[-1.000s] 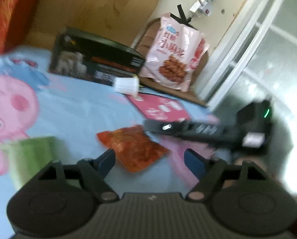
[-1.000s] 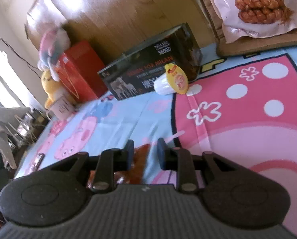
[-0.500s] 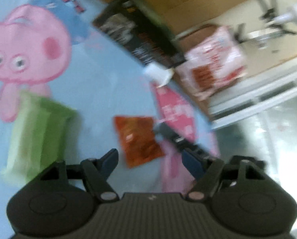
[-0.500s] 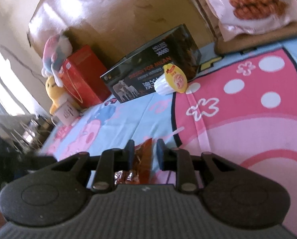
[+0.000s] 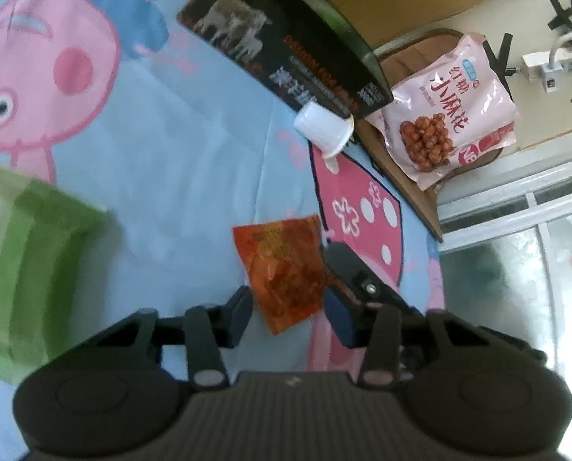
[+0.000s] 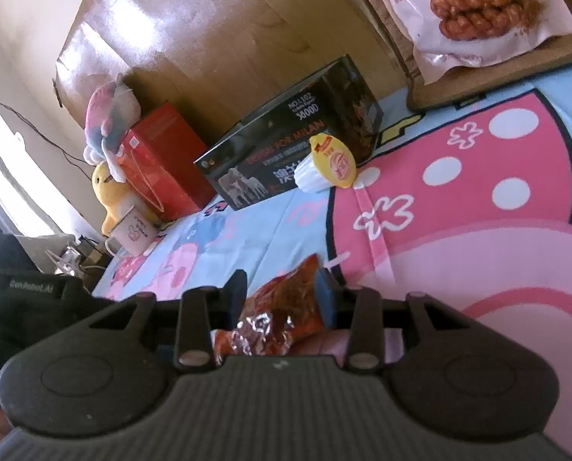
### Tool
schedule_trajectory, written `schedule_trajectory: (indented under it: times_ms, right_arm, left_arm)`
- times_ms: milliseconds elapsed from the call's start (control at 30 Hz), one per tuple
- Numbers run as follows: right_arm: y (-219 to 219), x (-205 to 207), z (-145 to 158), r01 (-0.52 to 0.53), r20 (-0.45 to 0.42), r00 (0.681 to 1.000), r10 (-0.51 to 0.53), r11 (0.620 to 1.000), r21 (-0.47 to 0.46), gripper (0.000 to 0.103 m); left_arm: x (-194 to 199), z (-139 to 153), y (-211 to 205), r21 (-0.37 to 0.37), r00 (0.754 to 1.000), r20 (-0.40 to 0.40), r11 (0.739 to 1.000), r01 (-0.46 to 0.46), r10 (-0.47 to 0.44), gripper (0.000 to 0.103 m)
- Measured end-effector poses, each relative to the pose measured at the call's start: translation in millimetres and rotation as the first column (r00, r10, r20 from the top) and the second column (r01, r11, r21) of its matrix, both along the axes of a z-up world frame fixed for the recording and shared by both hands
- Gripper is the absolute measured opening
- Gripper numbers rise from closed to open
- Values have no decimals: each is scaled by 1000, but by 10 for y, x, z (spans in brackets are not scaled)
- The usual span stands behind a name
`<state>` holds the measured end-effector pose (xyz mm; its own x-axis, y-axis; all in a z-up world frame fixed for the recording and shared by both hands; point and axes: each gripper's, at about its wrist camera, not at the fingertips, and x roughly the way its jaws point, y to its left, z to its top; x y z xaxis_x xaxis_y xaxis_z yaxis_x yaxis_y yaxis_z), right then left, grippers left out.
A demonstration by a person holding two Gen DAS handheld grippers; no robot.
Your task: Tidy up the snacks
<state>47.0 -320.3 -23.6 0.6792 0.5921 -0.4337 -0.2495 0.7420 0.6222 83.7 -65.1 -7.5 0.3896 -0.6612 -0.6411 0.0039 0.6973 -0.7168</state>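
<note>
Both grippers converge on one orange snack packet (image 5: 282, 269).
Our left gripper (image 5: 288, 315) and right gripper (image 6: 282, 299) stand wide, holding nothing; closing together risks collision or tearing.

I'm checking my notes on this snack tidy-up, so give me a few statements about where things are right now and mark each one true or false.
1. The orange snack packet lies on the cartoon bedsheet between the open jaws of the left gripper. True.
2. The white jelly cup stands upright. False: it lies on its side, yellow lid facing the right wrist camera.
3. The black box sits right behind the jelly cup. True.
4. The pink bag of fried twists lies on the bedsheet. False: it rests on a wooden chair seat beside the bed.
5. The right gripper is shut empty. False: its jaws are open around the orange packet.
</note>
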Motion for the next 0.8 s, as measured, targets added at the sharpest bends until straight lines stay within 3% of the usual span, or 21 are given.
schedule_trajectory:
  times_ms: [67,233,333,433,500,567,667,800]
  right_arm:
    - [-3,9,-5,-4,-2,1000,4,1000,0,43]
    - [-33,21,-11,-40,-12,999,41,998,44,42]
    - [-71,46,-54,-86,-42,995,93,987,134,37]
    - [-74,50,-65,-81,-48,995,89,986,143,36]
    - [-53,30,-43,-88,-34,995,93,988,125,35]
    - [-44,14,-31,-90,-22,995,93,989,116,35]
    - [-72,14,-36,-75,-23,997,79,988,132,35]
    - [-236,23,-73,-4,-39,999,13,978,208,49]
  left_arm:
    - [-6,-33,71,-13,1000,3,1000,-29,29,29]
    - [-19,-102,213,-106,997,17,991,-75,77,29]
    - [-27,-100,227,-218,998,27,975,-41,48,31]
    - [-40,-70,183,-178,997,66,984,-24,36,32]
    - [-9,-147,143,-157,998,42,987,-28,35,24]
    - [16,-201,113,-165,1000,28,986,-8,12,5]
    - [14,-137,83,-142,998,59,990,15,-7,3]
    - [5,2,204,-202,994,107,979,31,-10,3]
